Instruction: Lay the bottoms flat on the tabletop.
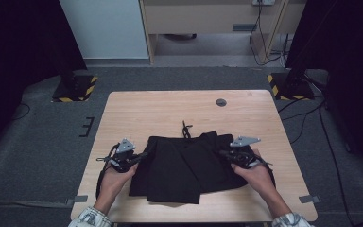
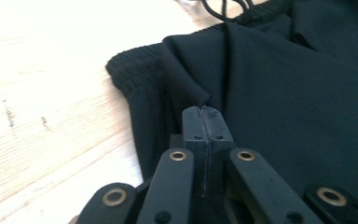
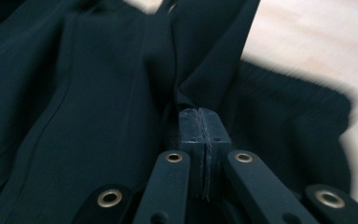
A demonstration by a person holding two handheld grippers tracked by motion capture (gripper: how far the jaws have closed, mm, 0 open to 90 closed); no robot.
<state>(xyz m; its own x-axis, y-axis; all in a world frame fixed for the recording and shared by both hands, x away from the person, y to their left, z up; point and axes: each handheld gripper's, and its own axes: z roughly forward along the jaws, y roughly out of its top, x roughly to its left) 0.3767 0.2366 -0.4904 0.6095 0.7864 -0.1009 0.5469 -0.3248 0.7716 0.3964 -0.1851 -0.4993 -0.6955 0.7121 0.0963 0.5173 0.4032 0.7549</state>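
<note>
Nearest the person, two hands came in from the table's [image 1: 123,109] near edge, each holding a gripper at one side of the black shorts [image 1: 184,168]. The left gripper [image 1: 143,154] sat at the shorts' left edge, and in the left gripper view its jaws were pressed together on a small fold of the cloth [image 2: 200,95], just beside the ribbed waistband [image 2: 130,74]. The right gripper [image 1: 223,152] was at the right edge, its jaws likewise clamped on a pinch of fabric [image 3: 200,88], with cloth pulling up from the tips. The shorts lay partly folded in the near middle of the table, waistband toward the far side. Beyond them the drawstring [image 1: 185,128] trailed onto bare wood, and farther off a round grommet [image 1: 221,102] sat near the far edge.

The step looked like a fold or a lift by both sides. To do it well, both grips should likely hold firm and move together at equal height, keeping the cloth taut between them so that no layer slips or bunches, and the drawstring should be kept from catching underneath.
</note>
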